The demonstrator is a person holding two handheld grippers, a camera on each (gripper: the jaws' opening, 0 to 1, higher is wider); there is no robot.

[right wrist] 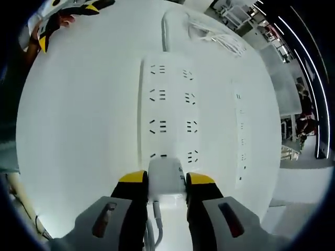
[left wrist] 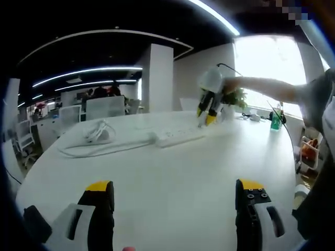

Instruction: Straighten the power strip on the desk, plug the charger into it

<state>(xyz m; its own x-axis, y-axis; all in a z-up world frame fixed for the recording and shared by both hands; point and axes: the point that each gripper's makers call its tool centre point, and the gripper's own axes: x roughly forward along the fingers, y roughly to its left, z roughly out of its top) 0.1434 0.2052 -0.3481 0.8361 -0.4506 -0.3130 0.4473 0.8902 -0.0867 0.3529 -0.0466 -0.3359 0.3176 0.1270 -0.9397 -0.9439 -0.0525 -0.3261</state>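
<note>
On the white table [left wrist: 172, 178], seen from the left gripper view, the white power strip [left wrist: 178, 137] lies well ahead, with its thick cable running off to a loose coil of white cord [left wrist: 99, 132]. Nearer the camera, the left hand-held gripper [left wrist: 175, 194] hangs over bare tabletop with its yellow-tipped jaws spread wide and nothing between them. Farther off, the right hand-held gripper [left wrist: 207, 110] points down at the far end of the strip, held at the end of a person's outstretched arm [left wrist: 267, 88], and a green bottle [left wrist: 275, 120] stands near the window. From the right gripper view, the right hand-held gripper [right wrist: 166, 180] pinches the white charger [right wrist: 166, 177] between its jaws, the charger's cable [right wrist: 157, 219] trailing back between them. That charger sits at the near end of the power strip [right wrist: 166, 104], right at the closest row of sockets; whether its prongs are seated cannot be told.
</note>
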